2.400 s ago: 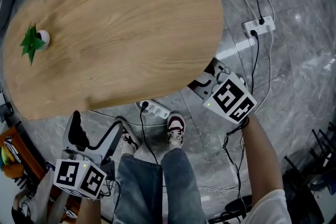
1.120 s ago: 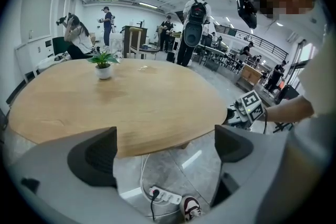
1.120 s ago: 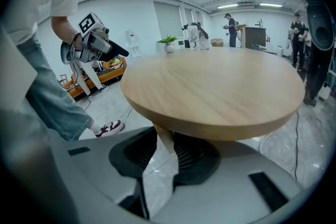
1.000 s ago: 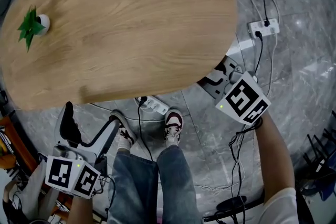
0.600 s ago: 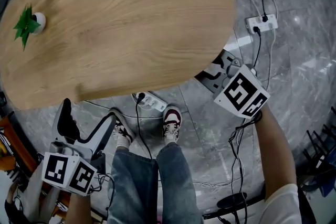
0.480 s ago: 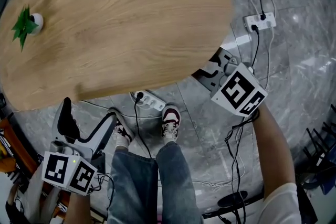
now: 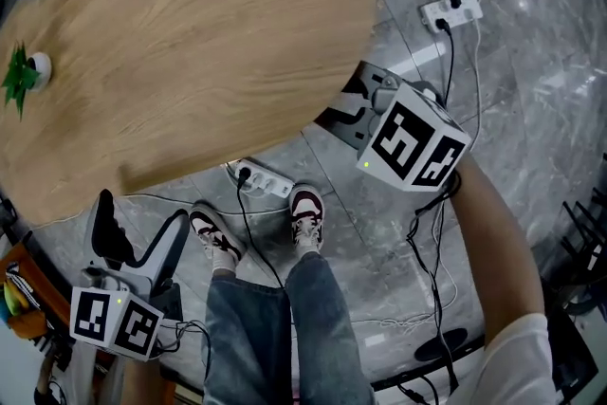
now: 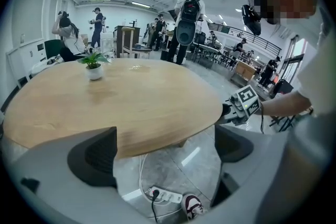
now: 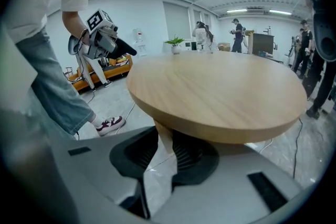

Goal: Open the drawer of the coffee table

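The round wooden coffee table (image 7: 190, 43) fills the head view's upper left. No drawer front shows in any view. My right gripper (image 9: 165, 145) reaches under the table's right rim (image 9: 210, 126), its marker cube (image 7: 413, 144) just outside the edge. Its jaws stand close together, the pads against a narrow wooden piece (image 9: 163, 139) that comes down from under the tabletop. My left gripper (image 8: 165, 149) hangs low at the near left, away from the table. It is open with only floor between its fingers (image 7: 112, 228).
A small potted plant (image 7: 21, 76) stands on the table's far left. A power strip (image 7: 258, 180) and cables lie on the grey floor by the person's shoes (image 7: 305, 209). Another power strip (image 7: 449, 9) lies beyond the right gripper. Several people stand in the background (image 8: 189, 23).
The head view has swung, so the table and right gripper sit further left in the picture. The right gripper keeps its place at the table's rim. The left gripper hangs as before.
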{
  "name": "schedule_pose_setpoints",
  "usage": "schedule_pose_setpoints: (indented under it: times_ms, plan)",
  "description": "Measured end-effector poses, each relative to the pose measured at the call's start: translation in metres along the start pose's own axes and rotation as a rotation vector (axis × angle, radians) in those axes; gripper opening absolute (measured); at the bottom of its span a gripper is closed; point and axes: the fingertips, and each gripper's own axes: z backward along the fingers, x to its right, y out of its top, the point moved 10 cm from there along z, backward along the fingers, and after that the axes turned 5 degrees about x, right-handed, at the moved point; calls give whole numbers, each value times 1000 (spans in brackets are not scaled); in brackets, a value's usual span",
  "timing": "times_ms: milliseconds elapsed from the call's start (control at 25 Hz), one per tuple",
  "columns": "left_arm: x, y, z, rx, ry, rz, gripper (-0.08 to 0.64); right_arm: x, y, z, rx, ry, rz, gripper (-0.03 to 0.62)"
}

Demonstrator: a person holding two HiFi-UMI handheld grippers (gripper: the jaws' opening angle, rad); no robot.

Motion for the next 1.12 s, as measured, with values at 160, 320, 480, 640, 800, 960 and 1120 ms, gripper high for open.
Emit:
schedule_pose_setpoints:
  times_ms: [160,320,480,640,800,960,1120]
  plan:
    - [7,6,-5,0,-26,-20,575,-5,0,2,8,1,11,87]
    - [9,15,-7,7,-32,-34,575,-10,-3,5,1,4,2,87]
    - [9,19,-8,12,-33,-41,575,-18,-6,8,-1,20,10,86]
    - [11,16,-9,11,-37,-31,575,-21,-7,9,-11,33,19,85]
    - [11,12,-7,3,-33,-22,575,-25,-6,10,-33,61,50,81]
    - [8,11,-5,1,-28,-20,575,-42,-9,14,-58,122,81,80]
    - [6,9,-4,4,-32,-21,575,-66,-17,17,-87,173,78,83]
